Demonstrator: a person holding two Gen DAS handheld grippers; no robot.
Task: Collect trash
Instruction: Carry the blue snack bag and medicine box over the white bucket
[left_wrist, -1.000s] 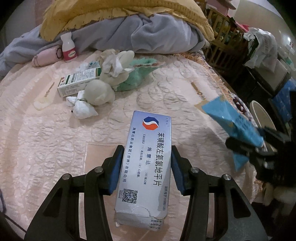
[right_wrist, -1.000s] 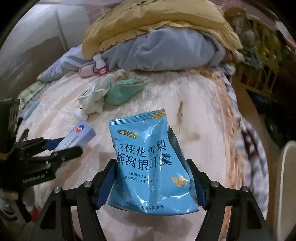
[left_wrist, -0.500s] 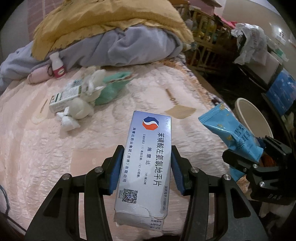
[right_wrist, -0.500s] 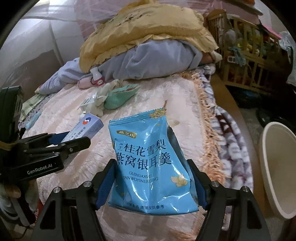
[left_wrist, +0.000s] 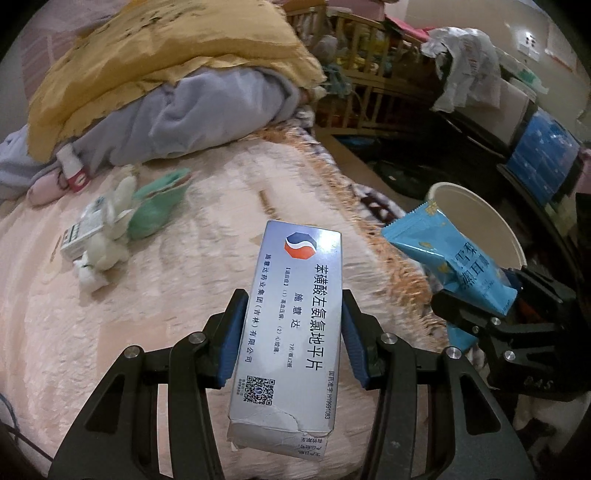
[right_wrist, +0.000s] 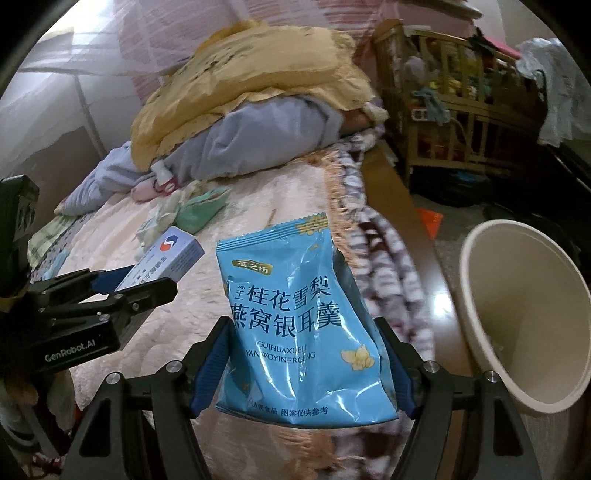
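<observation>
- Left wrist view: left gripper (left_wrist: 291, 334) is clamped on the box (left_wrist: 291, 326), long axis pointing away; the bin (left_wrist: 496, 225) lies far right, beyond the bed (left_wrist: 166, 295) edge.
- Right wrist view: right gripper (right_wrist: 300, 363) is clamped on the bag (right_wrist: 295, 325); the bin (right_wrist: 476, 314) sits just right, nearer this hand.

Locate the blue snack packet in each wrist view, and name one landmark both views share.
Left wrist view: the blue snack packet sits at the right edge, seen side-on, clamped in the right gripper, in front of the cream bin.
Right wrist view: the packet fills the lower centre, face-on between the jaws, with the bin to its right.
Shared landmark: the yellow quilt piled on the bed.
</observation>
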